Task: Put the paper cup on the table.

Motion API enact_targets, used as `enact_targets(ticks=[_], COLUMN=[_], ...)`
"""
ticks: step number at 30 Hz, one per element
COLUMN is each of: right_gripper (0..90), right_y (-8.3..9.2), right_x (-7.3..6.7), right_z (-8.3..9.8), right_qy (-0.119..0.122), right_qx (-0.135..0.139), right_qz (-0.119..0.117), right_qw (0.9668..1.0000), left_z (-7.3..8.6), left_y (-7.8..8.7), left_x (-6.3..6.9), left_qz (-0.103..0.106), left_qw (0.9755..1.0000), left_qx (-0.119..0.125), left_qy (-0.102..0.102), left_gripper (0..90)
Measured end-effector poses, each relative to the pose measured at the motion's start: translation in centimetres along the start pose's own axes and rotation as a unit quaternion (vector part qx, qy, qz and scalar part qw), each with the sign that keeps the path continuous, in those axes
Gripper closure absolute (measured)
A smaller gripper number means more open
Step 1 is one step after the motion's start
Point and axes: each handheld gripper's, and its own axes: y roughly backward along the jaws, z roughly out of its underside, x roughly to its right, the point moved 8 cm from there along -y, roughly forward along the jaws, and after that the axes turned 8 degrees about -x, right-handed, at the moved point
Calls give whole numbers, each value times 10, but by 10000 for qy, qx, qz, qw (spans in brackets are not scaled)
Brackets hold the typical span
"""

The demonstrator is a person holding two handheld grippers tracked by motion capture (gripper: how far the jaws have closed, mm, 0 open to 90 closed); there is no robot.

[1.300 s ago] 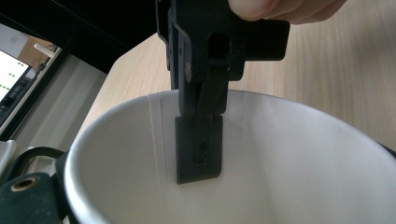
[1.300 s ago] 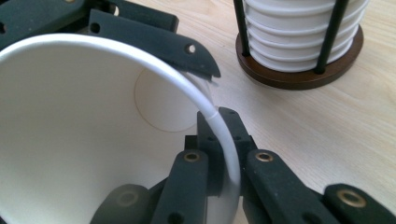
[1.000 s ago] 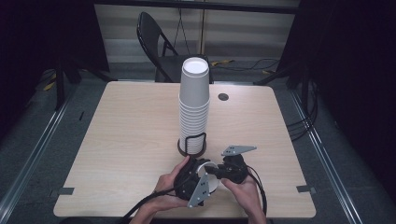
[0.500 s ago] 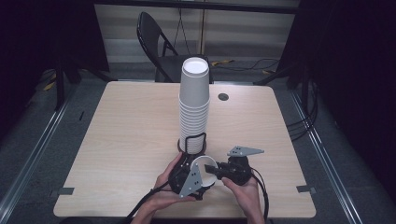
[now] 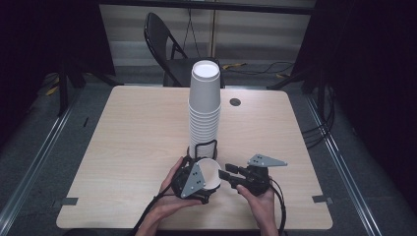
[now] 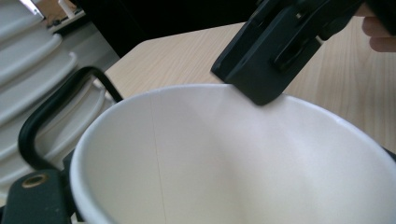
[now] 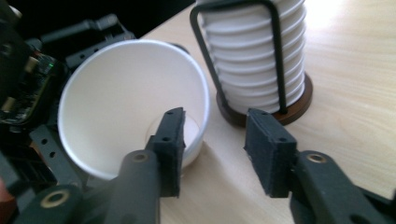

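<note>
Right gripper (image 7: 212, 151) jaws have just been opening and stand apart, one pad just inside the cup (image 7: 121, 107) rim, not pinching. Left gripper (image 5: 193, 179) grips the cup, seemingly clamped; its pads are hidden. From above, the cup lies tilted at the table's (image 5: 128, 147) six o'clock edge. Only the right gripper view reveals the brown base under the stack (image 7: 259, 56), at one o'clock behind the cup.

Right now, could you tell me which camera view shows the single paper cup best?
The right gripper view: the single cup shows whole, tilted, mouth open. The left gripper view gives just its inside and rim. The high view shows it small.
</note>
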Motion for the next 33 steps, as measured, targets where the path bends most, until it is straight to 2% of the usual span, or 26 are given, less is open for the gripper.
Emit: enact_targets(ticks=[2, 8, 12, 15, 17, 20, 25, 26, 27, 29, 31, 33], right_gripper=[546, 513, 413, 348, 235, 138, 136, 136, 136, 136, 137, 136], right_y=[2, 7, 11, 14, 16, 19, 22, 23, 24, 25, 26, 27], right_x=[1, 6, 13, 19, 25, 31, 39, 41, 43, 46, 49, 51], right_z=[0, 0, 1, 3, 4, 6, 11, 12, 13, 15, 17, 19], right_qy=[3, -8, -37, -77, -140, -161, -138, -180, -147, -179, -206, -172], right_qx=[111, 404, 669, 805, 904, 993, 1082, 1122, 1144, 1115, 1143, 1195], right_qz=[-2, 102, 385, 561, 787, 1025, 1322, 1364, 1419, 1466, 1604, 1743], right_qw=[9999, 9991, 9970, 9951, 9927, 9896, 9852, 9841, 9831, 9827, 9802, 9773], left_z=[3, 4, 8, 10, 12, 15, 19, 19, 20, 21, 23, 26], left_y=[1, 11, 18, 21, 24, 28, 33, 35, 36, 39, 42, 44], left_x=[-2, -12, -21, -29, -33, -38, -48, -50, -52, -57, -63, -69], left_qz=[74, 177, 154, 88, 79, 49, -26, -6, -26, -53, -174, -293], left_qw=[9998, 9978, 9963, 9935, 9920, 9903, 9880, 9865, 9860, 9849, 9837, 9814], left_qx=[-17, 198, 259, 299, 320, 340, 350, 389, 413, 481, 479, 480], left_qy=[177, 604, 801, 1092, 1223, 1348, 1506, 1592, 1617, 1660, 1726, 1836], left_gripper=[110, 108, 108, 108, 108, 108, 108, 108, 109, 110, 109, 109])
